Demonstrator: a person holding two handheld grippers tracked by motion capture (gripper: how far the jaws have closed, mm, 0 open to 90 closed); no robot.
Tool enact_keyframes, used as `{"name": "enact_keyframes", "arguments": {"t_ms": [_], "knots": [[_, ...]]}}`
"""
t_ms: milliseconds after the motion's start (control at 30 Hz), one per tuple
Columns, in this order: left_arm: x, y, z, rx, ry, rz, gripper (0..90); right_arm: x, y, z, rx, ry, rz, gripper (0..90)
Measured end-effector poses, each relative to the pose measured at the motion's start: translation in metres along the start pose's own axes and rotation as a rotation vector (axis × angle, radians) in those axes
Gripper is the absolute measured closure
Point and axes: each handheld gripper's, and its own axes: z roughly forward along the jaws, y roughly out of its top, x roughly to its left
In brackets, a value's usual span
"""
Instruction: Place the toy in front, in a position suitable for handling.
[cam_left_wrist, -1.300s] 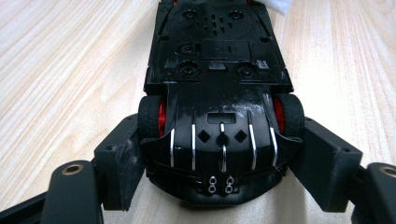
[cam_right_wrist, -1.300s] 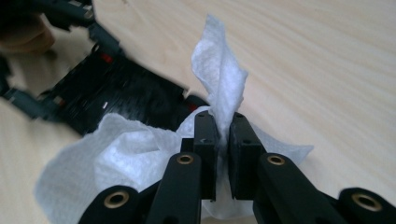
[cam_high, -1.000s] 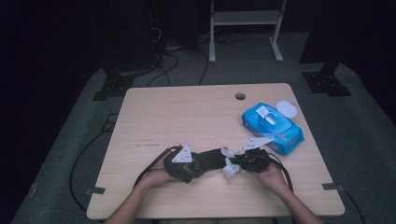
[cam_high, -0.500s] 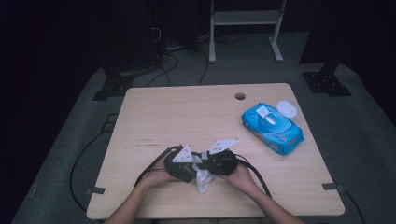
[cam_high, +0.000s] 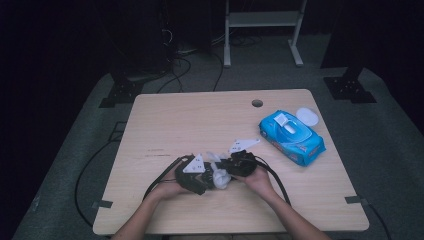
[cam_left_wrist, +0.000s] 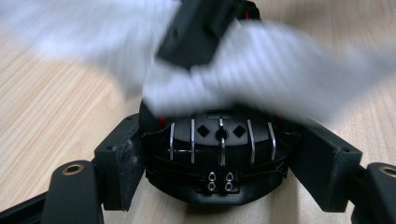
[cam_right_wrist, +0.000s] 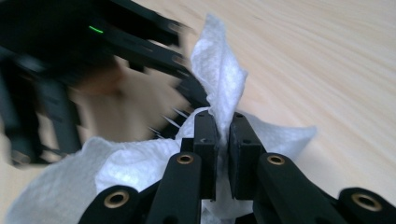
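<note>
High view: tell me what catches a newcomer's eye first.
At the table's near edge, the right gripper pinches a white wipe against a black round device held in the left gripper. To the right lies a bright blue wipes pack, lid open.

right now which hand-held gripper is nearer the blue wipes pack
Right. The right hand-held gripper, shut on a white wipe, sits toward the pack's near-left corner with bare table between. The left hand-held gripper, clamping a black object, lies farther left.
</note>
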Motion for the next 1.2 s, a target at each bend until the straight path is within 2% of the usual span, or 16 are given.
{"name": "enact_keyframes", "arguments": {"t_ms": [33, 100, 167, 300, 400, 500, 633, 733, 867, 933, 1000, 1133, 1200], "knots": [[0.0, 0.0, 0.0, 0.003, -0.001, 0.001, 24.6, -0.004, -0.002, -0.004, 0.014, -0.027, 0.0, 82.9], [0.001, 0.0, 0.0, 0.005, 0.0, 0.008, 24.6, -0.011, -0.007, -0.01, 0.019, -0.041, 0.023, 82.9], [0.001, 0.0, 0.0, 0.011, 0.0, 0.013, 24.6, -0.012, -0.009, -0.011, 0.008, -0.035, 0.044, 82.9], [0.0, 0.0, 0.002, 0.026, 0.003, 0.02, 24.6, 0.0, -0.006, -0.003, -0.003, 0.013, 0.007, 82.9], [0.001, -0.001, 0.001, 0.011, 0.0, 0.012, 24.6, 0.0, -0.005, -0.003, 0.006, 0.013, -0.004, 82.9], [0.002, 0.0, -0.001, 0.01, 0.0, 0.016, 24.6, -0.009, -0.011, -0.013, 0.02, -0.023, 0.002, 82.7], [0.002, -0.001, -0.001, 0.0, 0.003, 0.006, 24.5, -0.023, -0.029, -0.034, 0.032, -0.057, 0.041, 82.7], [0.002, -0.001, -0.001, 0.003, 0.004, 0.011, 24.6, -0.027, -0.039, -0.044, 0.037, -0.07, 0.065, 82.7], [0.002, -0.001, 0.001, 0.016, 0.01, 0.016, 24.3, -0.021, -0.042, -0.047, 0.029, -0.044, 0.065, 82.6], [0.002, -0.001, 0.001, 0.027, 0.006, 0.025, 24.1, -0.016, -0.041, -0.047, 0.028, -0.028, 0.049, 82.5], [0.002, -0.002, 0.001, 0.012, 0.0, 0.007, 24.1, -0.017, -0.042, -0.049, 0.037, -0.022, 0.044, 82.5], [0.003, -0.002, 0.001, 0.017, -0.002, 0.01, 24.1, -0.018, -0.042, -0.051, 0.047, -0.018, 0.054, 82.5], [0.002, -0.002, 0.002, 0.017, -0.001, 0.01, 24.1, -0.016, -0.039, -0.049, 0.04, 0.006, 0.061, 82.5]]}}
